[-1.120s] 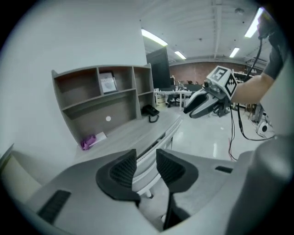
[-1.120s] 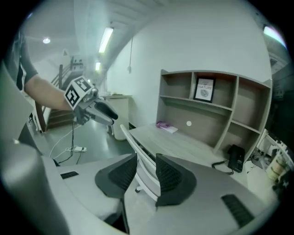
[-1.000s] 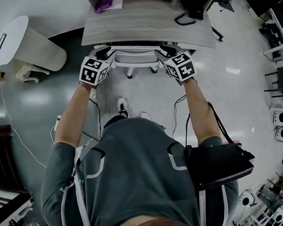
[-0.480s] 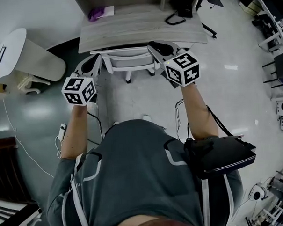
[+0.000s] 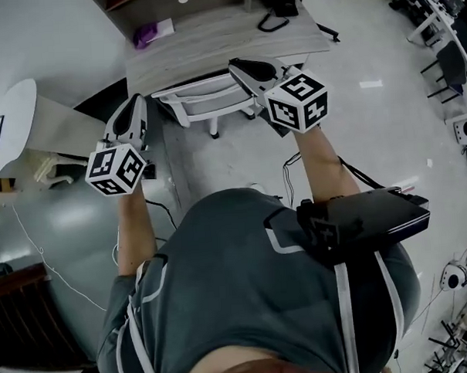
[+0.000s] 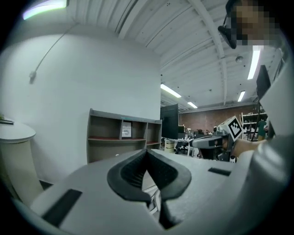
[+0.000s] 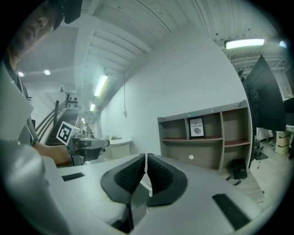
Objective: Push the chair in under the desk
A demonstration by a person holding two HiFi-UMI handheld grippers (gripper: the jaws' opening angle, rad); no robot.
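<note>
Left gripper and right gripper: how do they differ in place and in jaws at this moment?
In the head view the left gripper is out beside the left end of the chair, over dark floor; the right gripper overlaps its right end. The left gripper's jaws are fully together; the right gripper's have just been closing, with a thin slit left. Both hold nothing.

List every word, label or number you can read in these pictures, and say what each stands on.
"NATURE": on the framed print in the shelf unit, right gripper view.
Smaller print beneath it: too small to read.
Same print, left gripper view: blurred, unreadable.
Marker cubes: patterns only, no words.
</note>
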